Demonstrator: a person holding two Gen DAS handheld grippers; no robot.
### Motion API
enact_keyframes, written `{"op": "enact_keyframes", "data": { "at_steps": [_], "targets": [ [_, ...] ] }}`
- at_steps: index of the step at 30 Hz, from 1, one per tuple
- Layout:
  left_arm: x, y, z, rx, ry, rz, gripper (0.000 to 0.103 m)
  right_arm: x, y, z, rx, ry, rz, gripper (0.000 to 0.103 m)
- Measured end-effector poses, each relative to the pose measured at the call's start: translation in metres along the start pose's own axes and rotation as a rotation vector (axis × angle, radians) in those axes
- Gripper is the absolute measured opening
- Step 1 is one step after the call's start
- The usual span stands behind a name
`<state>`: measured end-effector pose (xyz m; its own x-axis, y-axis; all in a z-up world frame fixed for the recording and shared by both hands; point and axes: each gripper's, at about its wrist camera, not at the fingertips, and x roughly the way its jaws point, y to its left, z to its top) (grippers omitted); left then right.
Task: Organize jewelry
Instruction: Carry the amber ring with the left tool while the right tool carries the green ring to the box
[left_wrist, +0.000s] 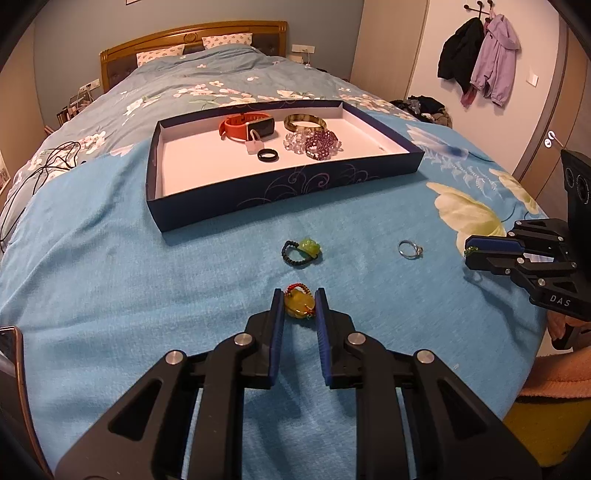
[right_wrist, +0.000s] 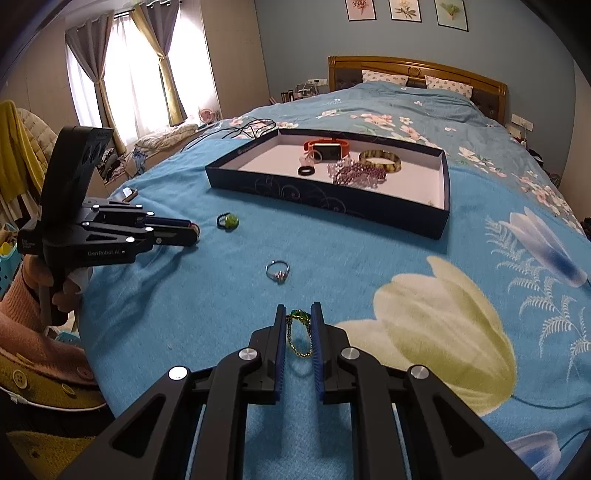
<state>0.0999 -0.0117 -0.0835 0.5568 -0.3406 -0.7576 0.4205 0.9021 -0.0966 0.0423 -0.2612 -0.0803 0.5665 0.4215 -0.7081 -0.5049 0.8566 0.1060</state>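
Observation:
My left gripper (left_wrist: 299, 301) is shut on a yellow amber ring with a red cord (left_wrist: 299, 304), low over the blue blanket. My right gripper (right_wrist: 299, 314) is shut on a green-stone ring with a gold chain band (right_wrist: 300, 325). A green bead ring with a black cord (left_wrist: 303, 251) and a silver ring (left_wrist: 409, 249) lie on the blanket between the grippers and the navy tray (left_wrist: 280, 192). The tray holds an orange watch (left_wrist: 247, 127), a bangle (left_wrist: 304, 122), bead bracelets (left_wrist: 314, 142) and a black ring (left_wrist: 267, 156).
The right gripper shows at the right edge of the left wrist view (left_wrist: 517, 254); the left one shows at the left of the right wrist view (right_wrist: 192, 230). Black cables (left_wrist: 40, 173) lie on the bed at the left. The bed edge is near me.

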Motion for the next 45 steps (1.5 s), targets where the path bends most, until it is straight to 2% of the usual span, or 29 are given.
{"op": "enact_keyframes", "data": {
  "at_steps": [28,45],
  "targets": [
    [-0.023,-0.007,0.036,0.011,-0.132,-0.018,0.017,0.005,-0.015,0.054,0.038,-0.134,0.021,0.011],
    [-0.018,-0.009,0.06,0.02,-0.161,-0.014,0.017,0.013,-0.024,0.084,0.025,-0.174,0.007,0.011]
  ]
}}
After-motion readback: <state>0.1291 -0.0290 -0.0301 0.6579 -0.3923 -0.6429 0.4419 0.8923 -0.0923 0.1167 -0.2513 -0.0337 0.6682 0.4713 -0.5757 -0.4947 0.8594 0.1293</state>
